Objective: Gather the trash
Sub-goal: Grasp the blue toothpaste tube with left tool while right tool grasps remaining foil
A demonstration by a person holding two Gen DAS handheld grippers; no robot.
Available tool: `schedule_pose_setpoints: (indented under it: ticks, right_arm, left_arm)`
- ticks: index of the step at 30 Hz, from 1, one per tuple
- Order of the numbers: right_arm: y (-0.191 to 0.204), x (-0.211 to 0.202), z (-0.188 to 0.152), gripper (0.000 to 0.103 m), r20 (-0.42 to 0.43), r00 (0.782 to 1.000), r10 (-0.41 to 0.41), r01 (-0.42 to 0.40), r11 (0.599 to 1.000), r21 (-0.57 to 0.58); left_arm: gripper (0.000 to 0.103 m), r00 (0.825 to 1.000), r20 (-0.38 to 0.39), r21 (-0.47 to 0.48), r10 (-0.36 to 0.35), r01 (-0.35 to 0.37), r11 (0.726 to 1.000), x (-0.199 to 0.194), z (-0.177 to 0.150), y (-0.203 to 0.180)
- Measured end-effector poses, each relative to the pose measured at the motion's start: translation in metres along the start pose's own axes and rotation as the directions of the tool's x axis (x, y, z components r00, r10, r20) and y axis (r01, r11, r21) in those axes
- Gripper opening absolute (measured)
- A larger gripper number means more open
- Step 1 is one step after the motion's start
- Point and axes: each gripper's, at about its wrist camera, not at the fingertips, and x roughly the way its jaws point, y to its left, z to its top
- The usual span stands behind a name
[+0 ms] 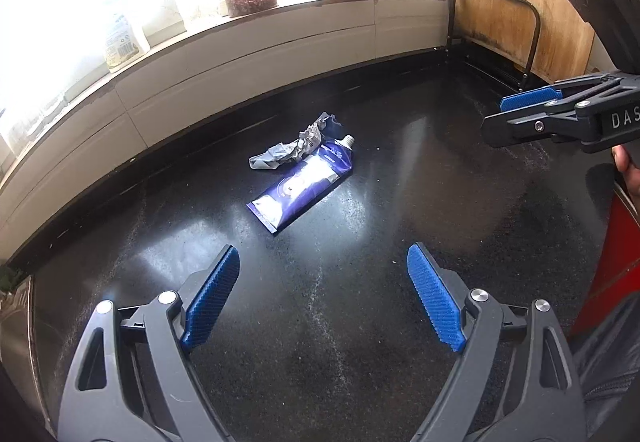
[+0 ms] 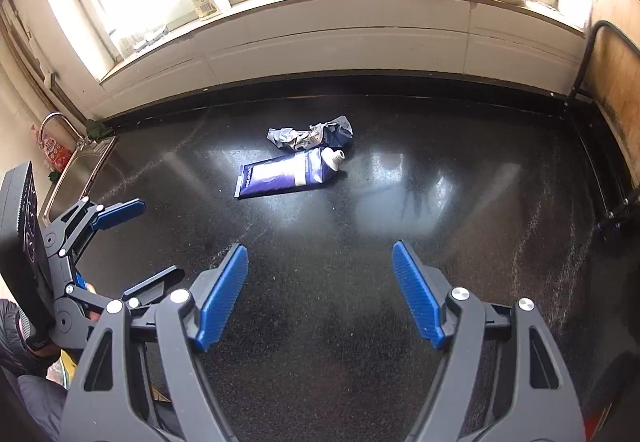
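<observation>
Two empty grippers face trash on a dark counter.
The left gripper (image 1: 324, 296) and right gripper (image 2: 320, 294) gape wide; the flattened tube (image 1: 302, 187) touches the crumpled wrapper (image 1: 294, 149), so pinching each separately looks wisest.

The right hand-held gripper (image 1: 516, 117), at three o'clock in the left wrist view, shows the white letters "DAS". The purple tube (image 2: 280, 175) has small white words along its flat end, too small to read.
</observation>
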Motion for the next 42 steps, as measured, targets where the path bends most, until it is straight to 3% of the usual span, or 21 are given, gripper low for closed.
schedule_pose_setpoints:
  ticks: [11, 20, 23, 26, 29, 30, 32, 35, 37, 42]
  right_arm:
    - [-0.011, 0.075, 0.056, 0.073, -0.107, 0.994, 0.017, -0.029, 0.993, -0.118]
    - [-0.010, 0.165, 0.110, 0.073, -0.221, 0.975, 0.025, -0.085, 0.960, -0.268]
    - [-0.003, 0.199, 0.124, 0.073, -0.267, 0.963, 0.024, -0.119, 0.931, -0.346]
    - [0.002, 0.220, 0.131, 0.072, -0.297, 0.954, 0.035, -0.158, 0.903, -0.401]
    - [0.005, 0.229, 0.139, 0.059, -0.287, 0.955, 0.072, -0.200, 0.872, -0.446]
    - [0.007, 0.230, 0.141, 0.045, -0.286, 0.955, 0.077, -0.208, 0.861, -0.464]
    - [0.008, 0.231, 0.144, 0.038, -0.293, 0.952, 0.091, -0.228, 0.850, -0.475]
    - [0.004, 0.233, 0.148, 0.034, -0.304, 0.946, 0.115, -0.249, 0.857, -0.451]
    - [-0.004, 0.231, 0.149, 0.033, -0.299, 0.946, 0.120, -0.239, 0.885, -0.400]
    - [-0.023, 0.200, 0.143, 0.033, -0.253, 0.959, 0.125, -0.204, 0.927, -0.314]
  left_arm:
    - [0.084, 0.997, -0.066, 0.144, -0.027, 0.036, 0.989, 0.080, 0.034, 0.014]
    - [0.084, 0.985, -0.140, 0.230, -0.103, 0.134, 0.964, 0.162, 0.056, 0.026]
    - [0.084, 0.977, -0.155, 0.228, -0.149, 0.182, 0.956, 0.180, 0.059, 0.033]
    - [0.084, 0.963, -0.168, 0.157, -0.210, 0.237, 0.959, 0.191, 0.066, 0.044]
    - [0.085, 0.962, -0.157, 0.165, -0.222, 0.247, 0.955, 0.193, 0.068, 0.046]
    - [0.085, 0.962, -0.157, 0.170, -0.225, 0.251, 0.953, 0.193, 0.068, 0.045]
    - [0.084, 0.962, -0.157, 0.174, -0.224, 0.250, 0.952, 0.192, 0.068, 0.045]
    - [0.075, 0.961, -0.156, 0.182, -0.230, 0.257, 0.949, 0.185, 0.066, 0.042]
    - [0.060, 0.960, -0.156, 0.197, -0.234, 0.262, 0.945, 0.179, 0.065, 0.037]
    - [0.052, 0.960, -0.185, 0.203, -0.210, 0.247, 0.948, 0.173, 0.065, 0.025]
